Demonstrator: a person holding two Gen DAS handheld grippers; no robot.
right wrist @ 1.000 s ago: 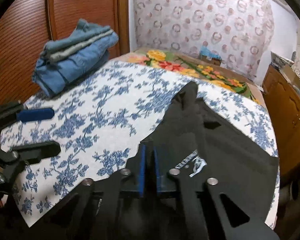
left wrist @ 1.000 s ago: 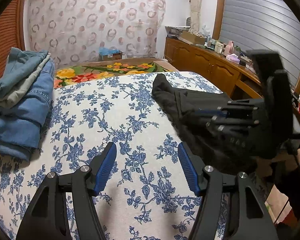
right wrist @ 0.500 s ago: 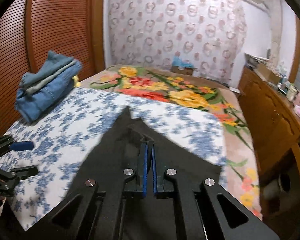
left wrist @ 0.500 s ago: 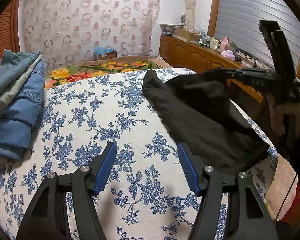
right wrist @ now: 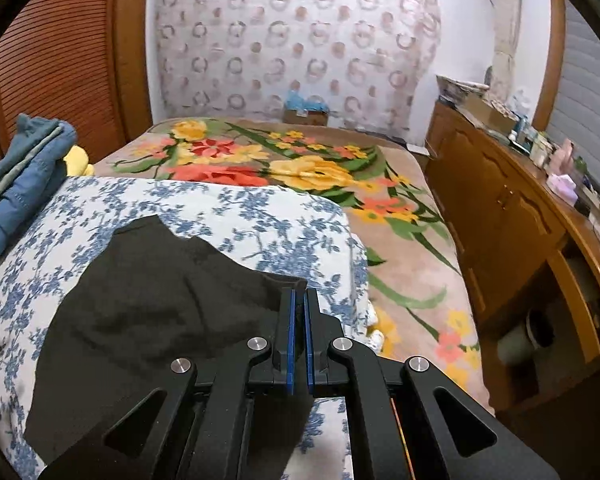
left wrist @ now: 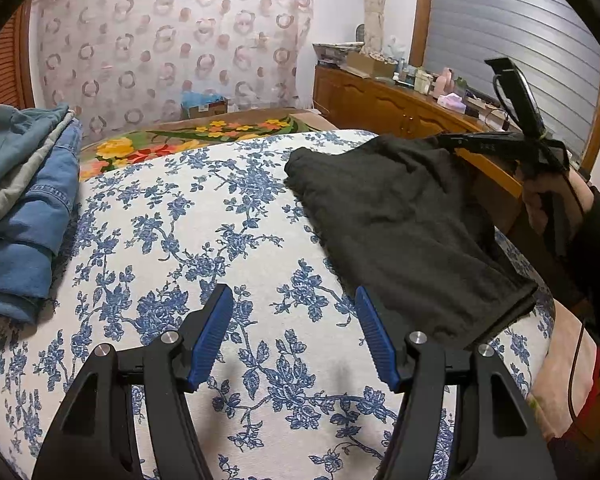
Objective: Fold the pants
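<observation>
Denim, in a folded stack of jeans [left wrist: 24, 208], lies at the far left of the bed [left wrist: 172, 240], well apart from the left claw [left wrist: 296, 332] and on its left side. That claw hovers over the blue-flowered bed cover with its jaws wide apart and nothing between the blue pads [left wrist: 212, 336]. Just beyond its right finger and to the right lie the black pants [left wrist: 400, 232], spread flat on the right part of the bed, their near hem at the bed's edge. The far right corner of the pants is lifted off the cover and pinched in the right claw [right wrist: 299, 336], whose blue pads are pressed together on the fabric; from the left wrist view this claw [left wrist: 452, 142] is held up by a hand [left wrist: 556, 200] in a dark sleeve, beyond and to the right of the left claw. Further right of the right claw stands a wooden cabinet [right wrist: 512, 216] with clutter on top.
</observation>
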